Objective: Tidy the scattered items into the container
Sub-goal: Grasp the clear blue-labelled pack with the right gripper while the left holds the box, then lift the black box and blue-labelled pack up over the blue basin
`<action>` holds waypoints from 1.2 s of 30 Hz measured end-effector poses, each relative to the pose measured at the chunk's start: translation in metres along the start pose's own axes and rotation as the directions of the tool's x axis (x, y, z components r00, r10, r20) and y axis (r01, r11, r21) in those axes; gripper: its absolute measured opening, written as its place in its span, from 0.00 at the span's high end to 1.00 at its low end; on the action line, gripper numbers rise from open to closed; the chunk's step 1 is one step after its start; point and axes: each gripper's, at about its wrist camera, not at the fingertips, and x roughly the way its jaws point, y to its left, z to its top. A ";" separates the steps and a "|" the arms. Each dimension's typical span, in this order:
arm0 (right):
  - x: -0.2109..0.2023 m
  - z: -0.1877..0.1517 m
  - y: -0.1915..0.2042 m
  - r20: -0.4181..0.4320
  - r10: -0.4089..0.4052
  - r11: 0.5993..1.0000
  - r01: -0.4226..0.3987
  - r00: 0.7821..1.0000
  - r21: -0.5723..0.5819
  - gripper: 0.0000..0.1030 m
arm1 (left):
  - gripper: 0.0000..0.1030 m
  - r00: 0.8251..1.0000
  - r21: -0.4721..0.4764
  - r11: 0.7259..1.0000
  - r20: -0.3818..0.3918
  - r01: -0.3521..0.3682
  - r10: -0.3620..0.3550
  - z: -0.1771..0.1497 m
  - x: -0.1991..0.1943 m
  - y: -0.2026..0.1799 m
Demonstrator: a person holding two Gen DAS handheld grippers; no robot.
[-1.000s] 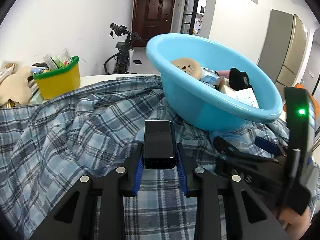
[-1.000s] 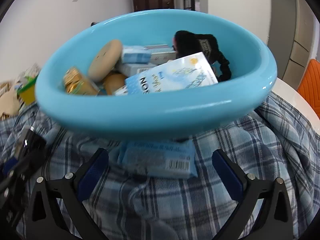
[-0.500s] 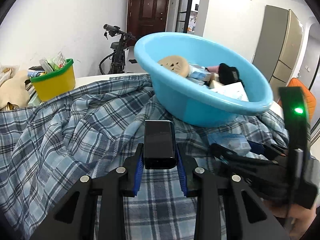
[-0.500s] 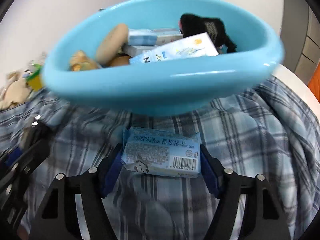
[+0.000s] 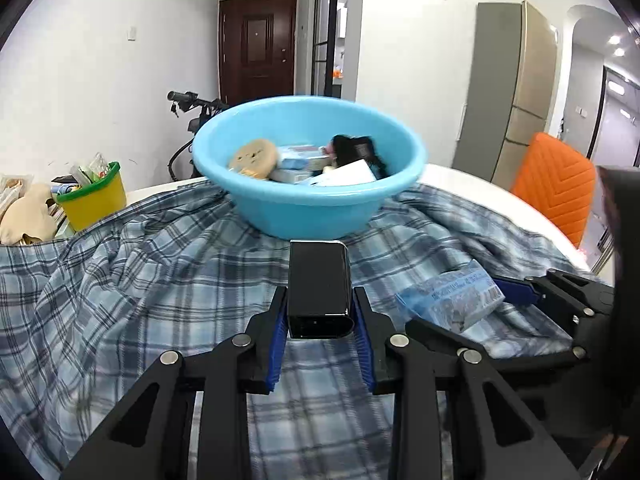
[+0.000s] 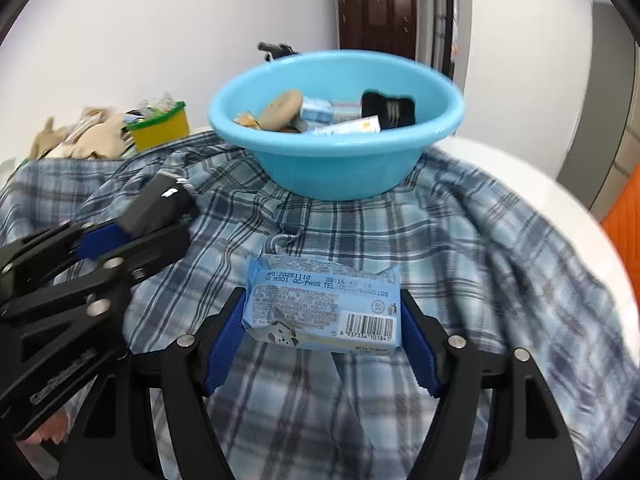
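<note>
A light blue basin (image 5: 308,200) stands on a plaid cloth and holds several items; it also shows in the right wrist view (image 6: 336,160). My left gripper (image 5: 320,320) is shut on a black rectangular box (image 5: 319,280), held above the cloth in front of the basin. It also shows in the right wrist view (image 6: 156,204). My right gripper (image 6: 320,328) is shut on a light blue tissue pack (image 6: 326,304), lifted above the cloth. The pack also shows in the left wrist view (image 5: 448,300), right of the black box.
A blue plaid cloth (image 5: 120,280) covers the white table (image 6: 540,184). A yellow bin with a green rim (image 5: 92,196) and beige soft items (image 5: 24,216) stand at the far left. An orange chair (image 5: 556,184) is at the right.
My right gripper closed on the tissue pack and lifted it back from under the basin. Both grippers have pulled back and up, so the basin looks farther away.
</note>
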 end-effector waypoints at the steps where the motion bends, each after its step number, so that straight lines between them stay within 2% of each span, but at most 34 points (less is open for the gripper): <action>1: -0.010 -0.001 -0.004 0.014 -0.002 1.000 0.002 1.000 -0.002 0.31 | 0.69 1.000 -0.015 1.000 0.022 -0.005 0.005 -0.002 -0.005 -0.004; 9: -0.051 -0.016 -0.030 0.093 -0.059 0.998 0.057 0.994 0.027 0.31 | 0.69 0.999 -0.003 1.000 0.029 -0.027 0.028 -0.012 -0.020 -0.017; 13: -0.055 -0.021 -0.040 0.091 -0.027 0.998 0.021 0.995 0.062 0.31 | 0.69 0.999 -0.006 0.999 0.025 -0.042 0.042 -0.016 -0.022 -0.013; 20: -0.065 -0.021 -0.034 0.145 -0.014 0.999 0.007 0.989 0.044 0.31 | 0.69 0.999 -0.011 0.999 0.023 -0.036 0.036 -0.018 -0.027 -0.011; 23: -0.074 -0.008 -0.030 0.187 -0.008 1.000 0.004 0.982 0.022 0.31 | 0.69 0.997 -0.013 0.999 0.061 -0.052 0.052 -0.009 -0.034 -0.008; 27: -0.085 0.022 -0.027 0.253 -0.007 1.000 0.005 0.967 0.007 0.31 | 0.69 0.992 -0.019 0.999 0.117 -0.043 0.045 0.021 -0.044 -0.001; 30: -0.091 0.050 -0.026 0.319 -0.018 1.000 0.020 0.948 -0.004 0.31 | 0.69 0.981 0.004 0.998 0.187 -0.061 0.059 0.049 -0.050 0.001; 32: -0.091 0.072 -0.025 0.357 -0.021 0.999 0.028 0.934 -0.016 0.31 | 0.69 0.977 0.001 1.000 0.212 -0.018 0.018 0.070 -0.048 0.005; 36: -0.083 0.111 -0.028 0.424 -0.027 0.999 0.037 0.905 -0.016 0.31 | 0.69 0.962 0.023 0.998 0.269 -0.053 0.045 0.104 -0.029 0.009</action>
